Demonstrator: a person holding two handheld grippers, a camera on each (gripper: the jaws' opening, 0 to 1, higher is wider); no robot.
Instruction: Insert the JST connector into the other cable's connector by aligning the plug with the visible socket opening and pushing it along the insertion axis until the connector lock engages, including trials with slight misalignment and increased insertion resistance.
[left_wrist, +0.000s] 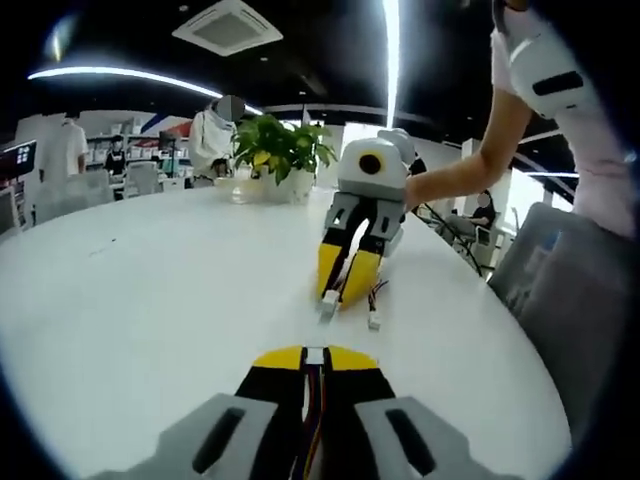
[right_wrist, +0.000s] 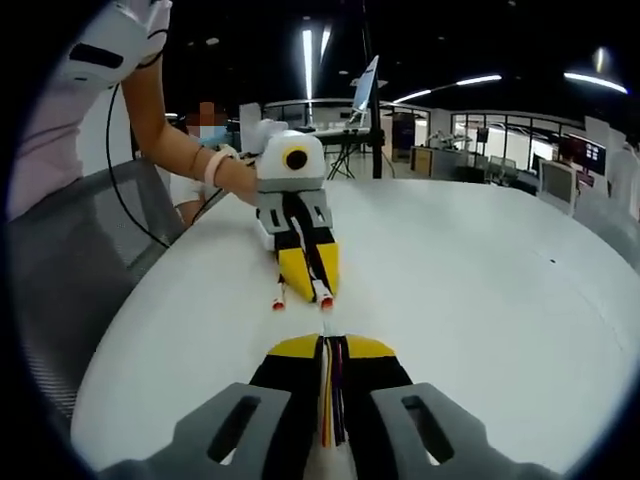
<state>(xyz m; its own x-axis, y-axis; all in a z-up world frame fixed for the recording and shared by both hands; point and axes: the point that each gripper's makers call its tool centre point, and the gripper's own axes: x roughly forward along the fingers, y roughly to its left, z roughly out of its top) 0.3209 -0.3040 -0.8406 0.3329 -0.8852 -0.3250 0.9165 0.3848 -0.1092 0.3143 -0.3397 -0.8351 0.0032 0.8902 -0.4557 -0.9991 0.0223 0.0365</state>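
Both hand-held grippers clamp cables over the white bench (left_wrist: 150, 290), facing tip to tip, apart: left hand-held gripper (left_wrist: 315, 355), right hand-held gripper (right_wrist: 330, 345); white connector (left_wrist: 329, 303) ahead, axes roughly in line.

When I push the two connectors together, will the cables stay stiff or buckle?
Probably buckle unless gripped close: the left gripper shuts on thin separate wires with the white connector right at its tips, which should help. On the right gripper, a loose connector trails on the table, so it seems floppy.
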